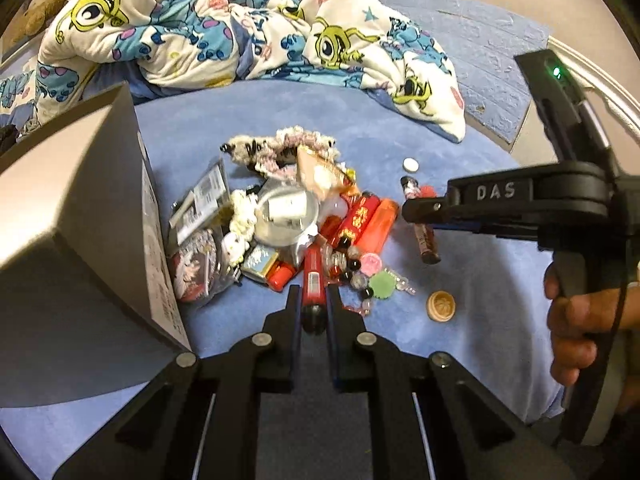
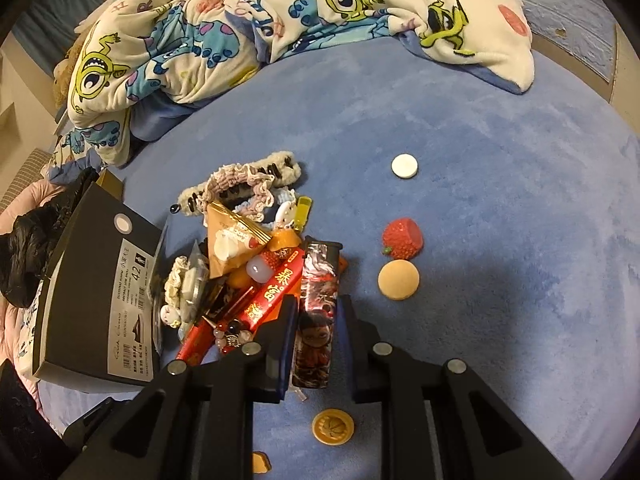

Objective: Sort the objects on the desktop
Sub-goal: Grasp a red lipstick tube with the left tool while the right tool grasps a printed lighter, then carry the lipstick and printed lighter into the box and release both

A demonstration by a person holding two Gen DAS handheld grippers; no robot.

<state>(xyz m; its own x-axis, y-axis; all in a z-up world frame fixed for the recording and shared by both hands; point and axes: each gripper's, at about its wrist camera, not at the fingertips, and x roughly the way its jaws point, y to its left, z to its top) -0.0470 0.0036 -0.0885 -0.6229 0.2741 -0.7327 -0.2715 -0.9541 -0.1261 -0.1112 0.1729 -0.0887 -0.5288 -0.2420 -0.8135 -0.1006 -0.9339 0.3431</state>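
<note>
Red plastic lighter point(image 1: 313, 280) pinched in left gripper point(image 1: 313, 312); right gripper point(image 2: 316, 320) clamps dark picture-printed lighter point(image 2: 316, 320); lift both straight, clear of pile

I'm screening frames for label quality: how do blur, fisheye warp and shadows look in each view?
Left wrist view: the grey box at the left is smeared and soft; the pile stays fairly sharp; the edges bow strongly. Right wrist view: crisp shoebox label; a broad soft shadow darkens the blue blanket beside the right gripper; dark vignette corners.
</note>
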